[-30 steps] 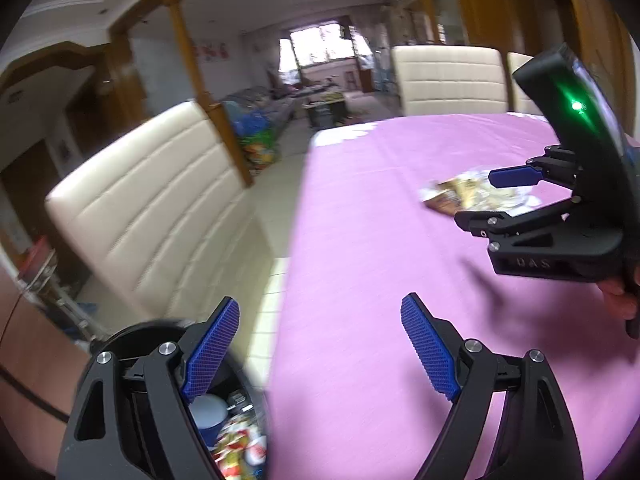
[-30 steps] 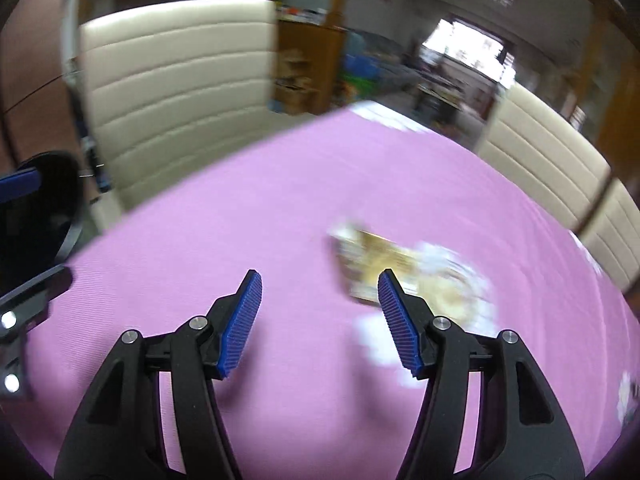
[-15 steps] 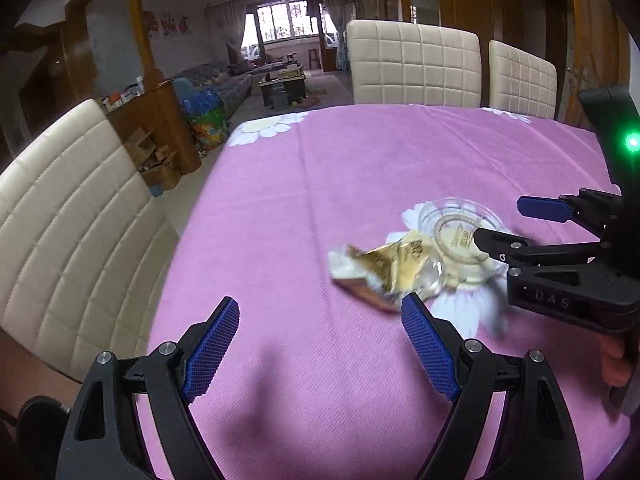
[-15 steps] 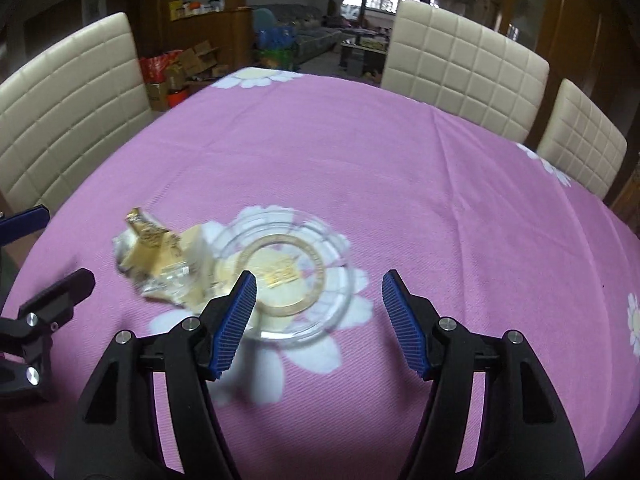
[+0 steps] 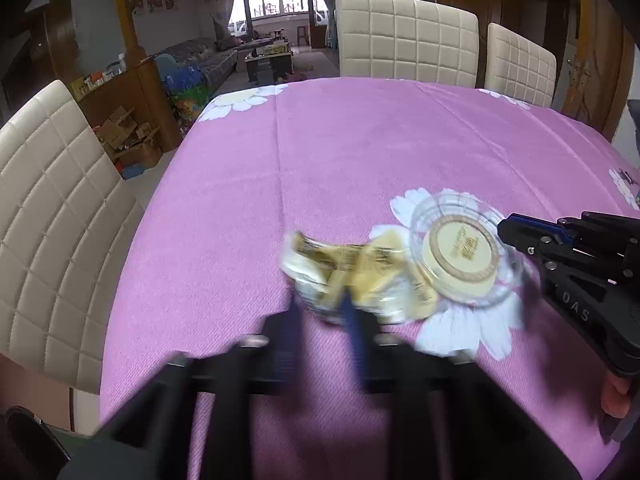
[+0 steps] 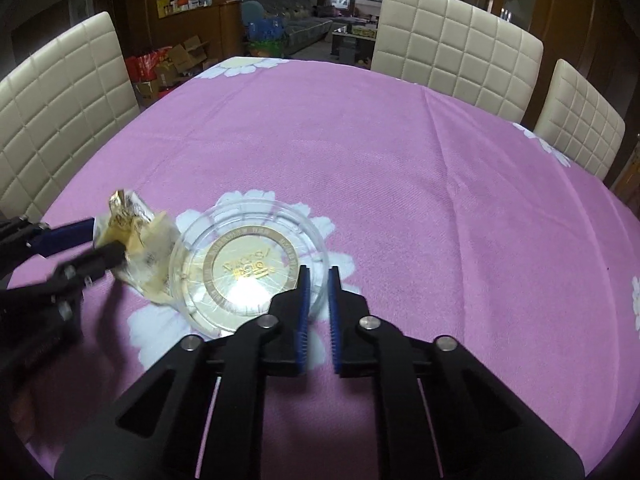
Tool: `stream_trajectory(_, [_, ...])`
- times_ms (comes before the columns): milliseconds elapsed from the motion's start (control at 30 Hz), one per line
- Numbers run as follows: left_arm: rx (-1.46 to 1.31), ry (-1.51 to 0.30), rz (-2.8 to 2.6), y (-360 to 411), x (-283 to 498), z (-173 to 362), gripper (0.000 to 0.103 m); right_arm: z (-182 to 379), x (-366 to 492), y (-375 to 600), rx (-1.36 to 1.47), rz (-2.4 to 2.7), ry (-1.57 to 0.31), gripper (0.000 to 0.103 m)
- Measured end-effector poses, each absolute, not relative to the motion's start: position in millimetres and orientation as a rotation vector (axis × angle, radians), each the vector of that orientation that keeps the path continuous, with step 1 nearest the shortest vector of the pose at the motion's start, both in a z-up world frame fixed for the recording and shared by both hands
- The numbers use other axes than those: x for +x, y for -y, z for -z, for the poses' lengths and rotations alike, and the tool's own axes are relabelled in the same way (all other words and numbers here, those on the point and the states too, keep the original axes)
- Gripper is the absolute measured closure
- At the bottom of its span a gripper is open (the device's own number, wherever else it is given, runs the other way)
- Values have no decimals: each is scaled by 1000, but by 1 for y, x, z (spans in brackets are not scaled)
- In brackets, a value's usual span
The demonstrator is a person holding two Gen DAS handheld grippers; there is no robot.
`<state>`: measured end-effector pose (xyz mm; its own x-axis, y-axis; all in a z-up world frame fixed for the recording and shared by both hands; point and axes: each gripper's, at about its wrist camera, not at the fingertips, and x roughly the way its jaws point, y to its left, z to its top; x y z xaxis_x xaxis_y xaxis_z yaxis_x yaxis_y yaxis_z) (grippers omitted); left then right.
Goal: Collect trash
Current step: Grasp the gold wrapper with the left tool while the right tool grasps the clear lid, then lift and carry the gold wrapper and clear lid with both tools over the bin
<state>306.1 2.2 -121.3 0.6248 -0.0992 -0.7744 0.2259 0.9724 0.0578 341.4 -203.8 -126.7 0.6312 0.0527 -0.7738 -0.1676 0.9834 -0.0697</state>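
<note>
Our blurred left gripper (image 5: 320, 312) clenches the crumpled gold-and-clear wrapper (image 6: 136, 236); our right gripper (image 6: 317, 280) pinches the clear glass dish's (image 6: 248, 264) near rim on the pink-clothed counter (image 6: 400, 168).

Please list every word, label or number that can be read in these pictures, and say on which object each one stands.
"DAS": on the body of the right gripper, seen from the left wrist.
Gold print on the round label under the glass dish: too blurred to read.
Print on the crumpled wrapper: unreadable.

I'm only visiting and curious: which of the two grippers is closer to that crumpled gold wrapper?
Left. The left gripper has its fingers closing around the gold wrapper. The right gripper sits across the clear plastic lid, its fingers straddling the rim on the side away from the wrapper.
</note>
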Motion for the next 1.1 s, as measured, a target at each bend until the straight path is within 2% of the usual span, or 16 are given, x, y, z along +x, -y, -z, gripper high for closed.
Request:
stream_trajectory(500, [194, -710, 187, -39, 221, 79, 91, 70, 249, 181, -275, -231, -679, 99])
stream_trajectory(1100, [229, -636, 88, -89, 130, 55, 91, 43, 174, 126, -447, -368, -559, 99])
